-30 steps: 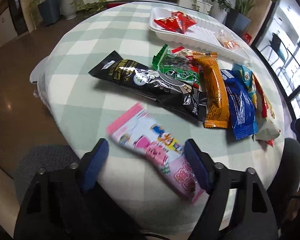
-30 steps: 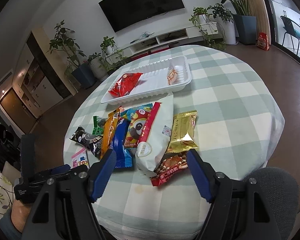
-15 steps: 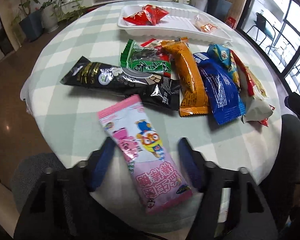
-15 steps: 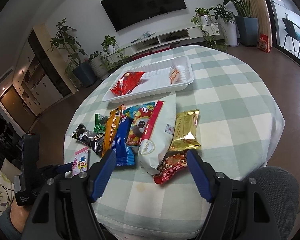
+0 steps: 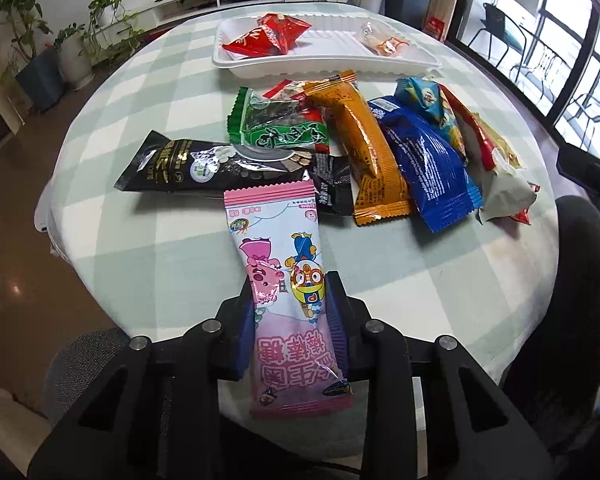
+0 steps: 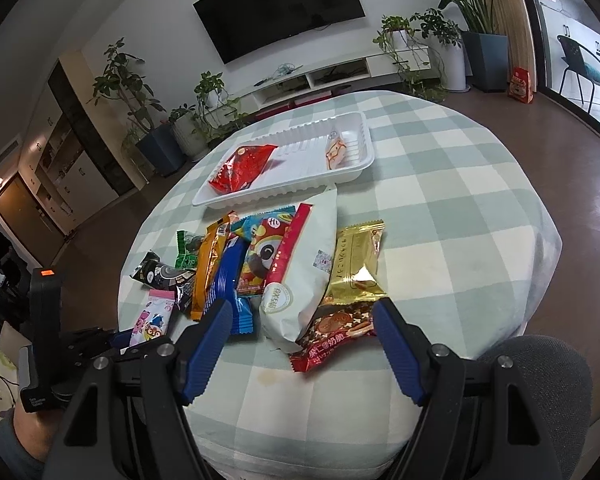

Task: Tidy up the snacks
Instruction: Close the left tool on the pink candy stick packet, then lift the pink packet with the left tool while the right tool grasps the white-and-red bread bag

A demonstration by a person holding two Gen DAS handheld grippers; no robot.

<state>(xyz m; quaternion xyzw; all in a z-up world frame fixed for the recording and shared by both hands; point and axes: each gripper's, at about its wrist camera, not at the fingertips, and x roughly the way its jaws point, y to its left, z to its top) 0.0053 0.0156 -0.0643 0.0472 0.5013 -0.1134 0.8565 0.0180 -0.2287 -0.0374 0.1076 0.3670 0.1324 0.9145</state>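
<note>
Currently the left gripper [image 5: 290, 300] has its jaws closing on the pink snack packet [image 5: 286, 280], and both blue pads [image 5: 246, 332] already press against the packet's long edges. The packet lies lengthwise between the fingers at the near edge of the round table [image 5: 440, 280], which carries a green-and-white checked cloth. Its far end touches the black snack packet [image 5: 204, 166].

The right gripper [image 6: 302, 314] hangs above the near right part of the table with its jaws wide apart and nothing between them. Beneath and just beyond its fingertips lie the brown-red chocolate packet [image 6: 332, 338], the gold packet [image 6: 356, 264] and the large white bag [image 6: 308, 272].

The remaining loose snacks form a row across the middle of the table:
- green packet [image 5: 278, 124], partly over the black one;
- orange packet [image 5: 366, 148], to the right of the green one;
- blue packet [image 5: 428, 164], touching the orange one.

At the far side stands the white tray [image 5: 324, 68]. It holds a red packet [image 5: 266, 36] at its left end and a small orange-and-white sweet [image 5: 384, 42] toward its right end.

A person's hand [image 6: 22, 424] grips the left gripper's handle at the near left of the right wrist view.
</note>
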